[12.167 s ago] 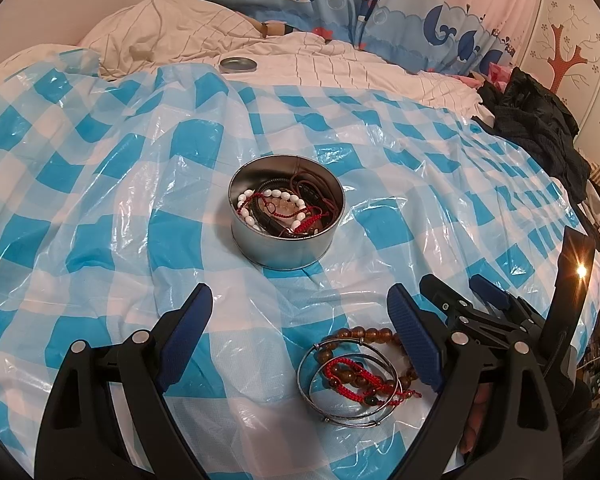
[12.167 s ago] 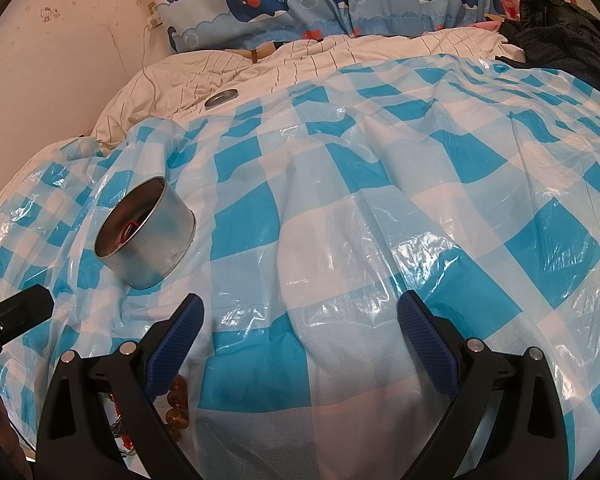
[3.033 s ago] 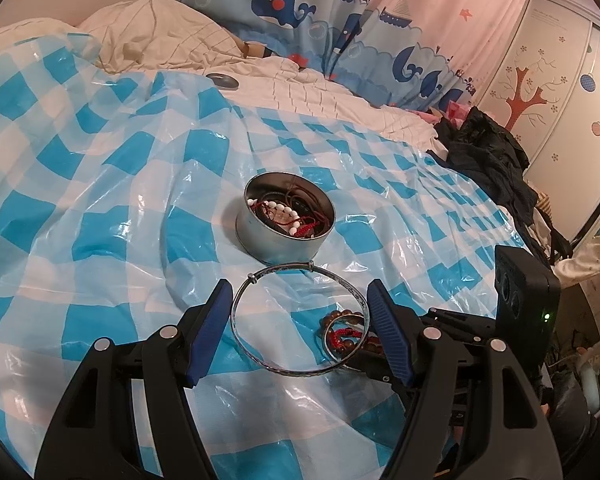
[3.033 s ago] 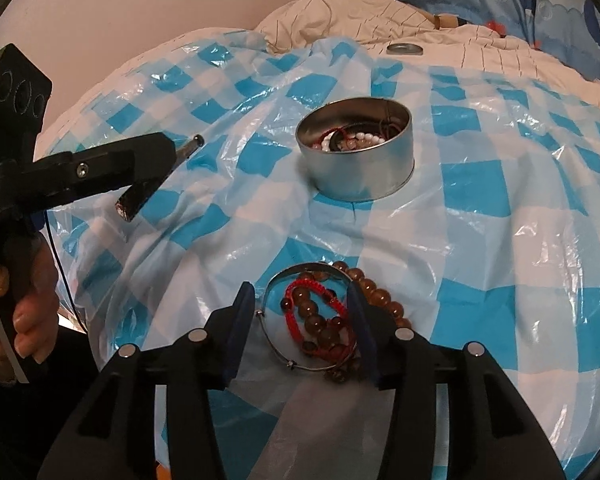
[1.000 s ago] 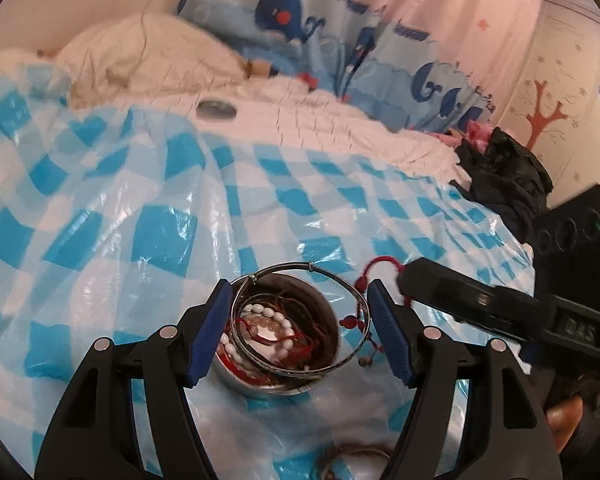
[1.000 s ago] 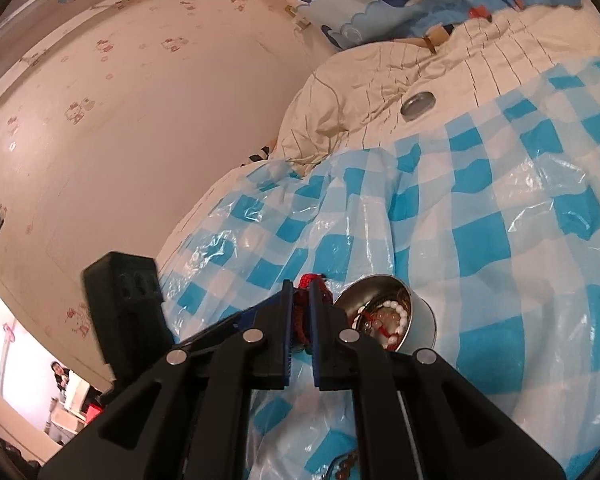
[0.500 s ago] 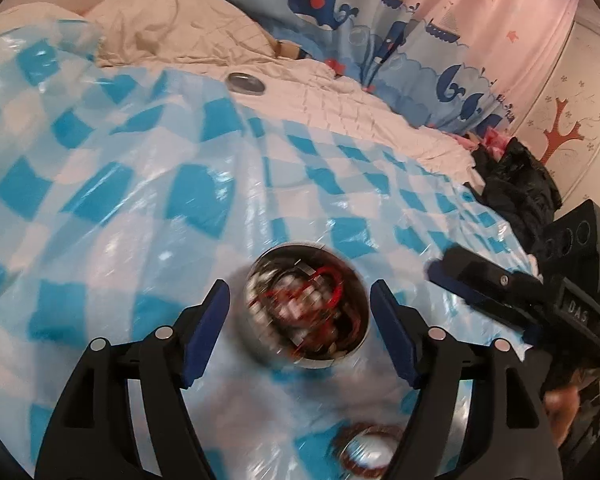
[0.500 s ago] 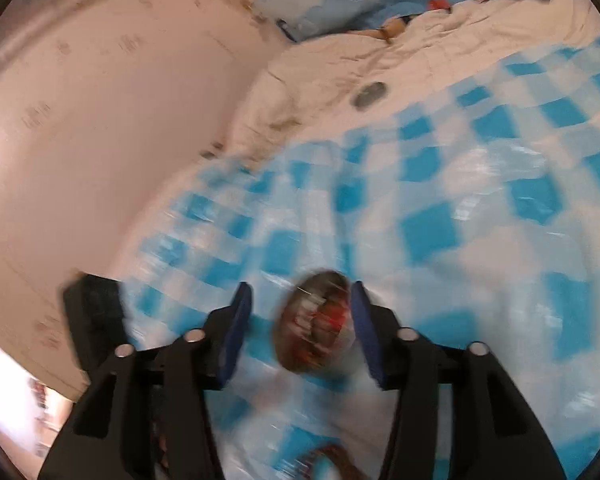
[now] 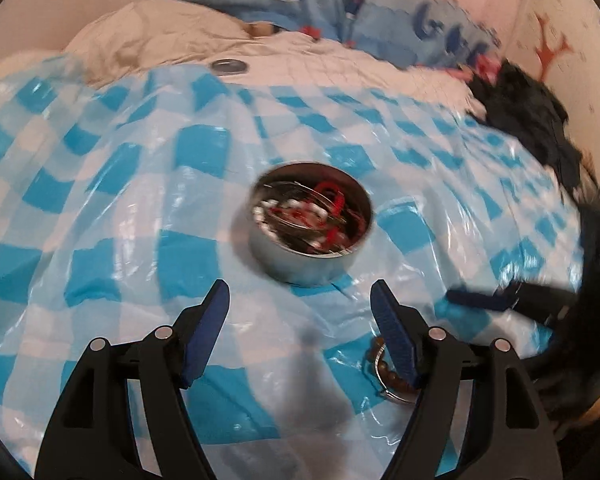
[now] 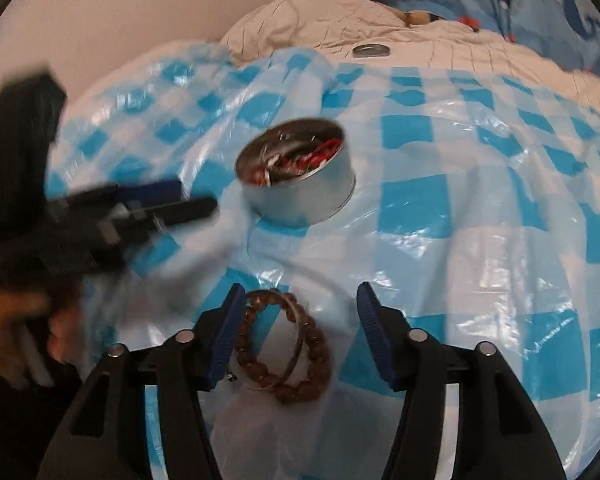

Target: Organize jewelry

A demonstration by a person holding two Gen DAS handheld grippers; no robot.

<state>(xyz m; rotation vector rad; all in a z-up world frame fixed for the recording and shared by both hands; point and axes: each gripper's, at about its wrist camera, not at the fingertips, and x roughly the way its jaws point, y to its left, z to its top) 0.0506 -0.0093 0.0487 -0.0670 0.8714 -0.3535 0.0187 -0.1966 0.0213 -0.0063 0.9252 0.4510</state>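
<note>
A round metal tin sits mid-sheet, filled with white beads, red cord and a silver bangle. My left gripper hovers just in front of it, open and empty. A brown bead bracelet with a metal bangle across it lies on the sheet, under and between the fingers of my right gripper. Its jaws are closing and the pads do not touch the beads. The tin stands beyond. In the left wrist view the bead bracelet is partly hidden behind my right finger.
A blue-and-white checked plastic sheet covers the bed. The tin's lid lies at the back on a cream quilt. Dark clothes are heaped at the right. The left gripper and a hand blur across the right wrist view's left side.
The silver bangle has left my left jaws and the red cord bracelet my right; both lie in the tin. Both grippers drew back from the tin, the right down over the bead bracelet.
</note>
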